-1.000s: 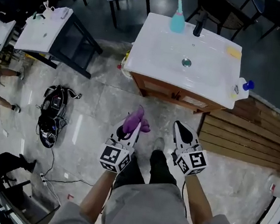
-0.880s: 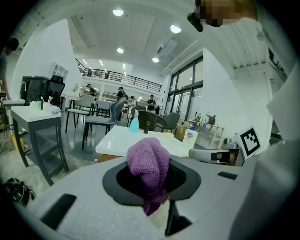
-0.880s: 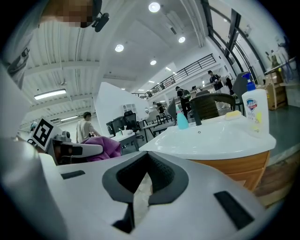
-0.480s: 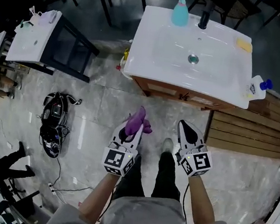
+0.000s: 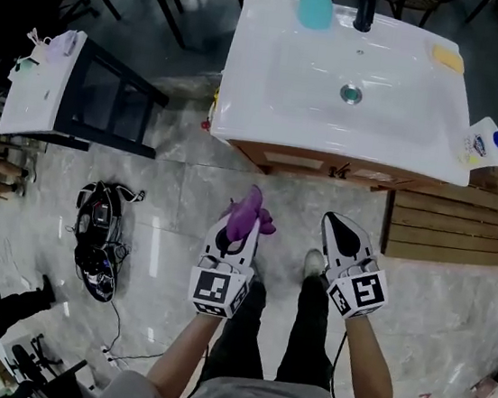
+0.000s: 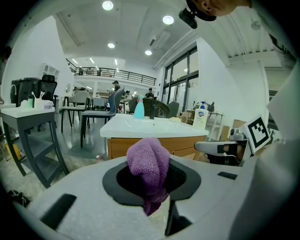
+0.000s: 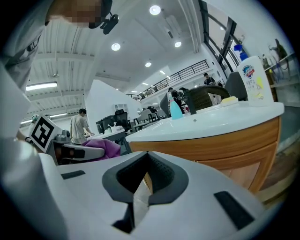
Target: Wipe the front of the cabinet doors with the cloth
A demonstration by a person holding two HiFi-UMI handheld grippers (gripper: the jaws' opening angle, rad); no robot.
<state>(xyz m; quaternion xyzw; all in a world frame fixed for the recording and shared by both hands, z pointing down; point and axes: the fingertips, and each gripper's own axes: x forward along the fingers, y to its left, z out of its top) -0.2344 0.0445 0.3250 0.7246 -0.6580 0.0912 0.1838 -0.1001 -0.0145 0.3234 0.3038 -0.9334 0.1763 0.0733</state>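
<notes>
Grey floor (image 5: 177,193); cabinet doors (image 6: 185,143) nearer than 1 s ago, unwiped. Left gripper (image 5: 242,220): fingers pinch purple cloth (image 5: 248,208), short of doors. Right gripper (image 5: 336,228): fingers together, empty.

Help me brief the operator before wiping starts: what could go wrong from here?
The purple cloth sits bunched in the left gripper; pressing it on the cabinet doors might drag it loose. The white bottle stands at the right corner of the sink top, so a bump from the empty right gripper could topple it.
</notes>
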